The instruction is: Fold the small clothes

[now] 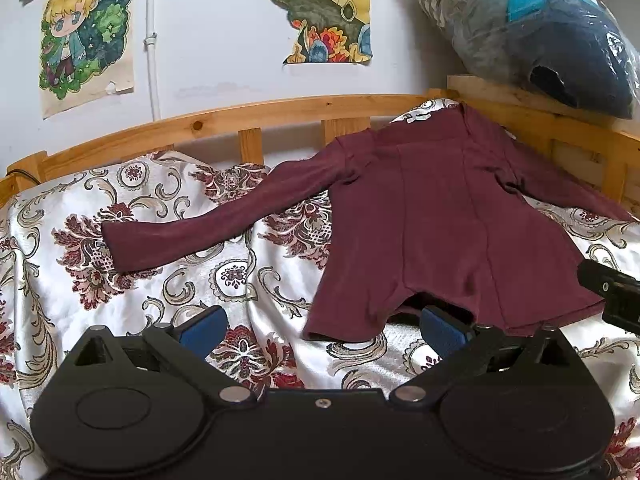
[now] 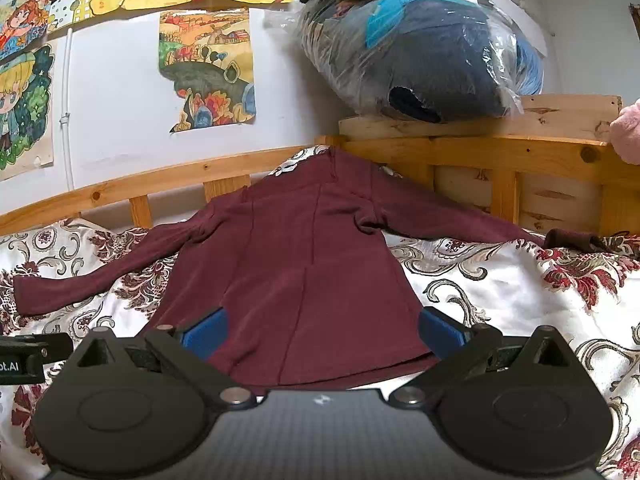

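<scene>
A small maroon long-sleeved shirt lies spread flat on a floral bedspread, collar toward the headboard, both sleeves stretched out. My left gripper is open at the shirt's near left hem corner; its right blue finger sits just under the lifted hem edge. My right gripper is open, its blue fingers straddling the hem of the shirt without closing on it. The right gripper's black body shows at the right edge of the left wrist view.
A wooden bed rail runs along the far side and a wooden headboard stands at the right. A plastic-wrapped dark bundle rests on the headboard. Drawings hang on the white wall. The bedspread is wrinkled.
</scene>
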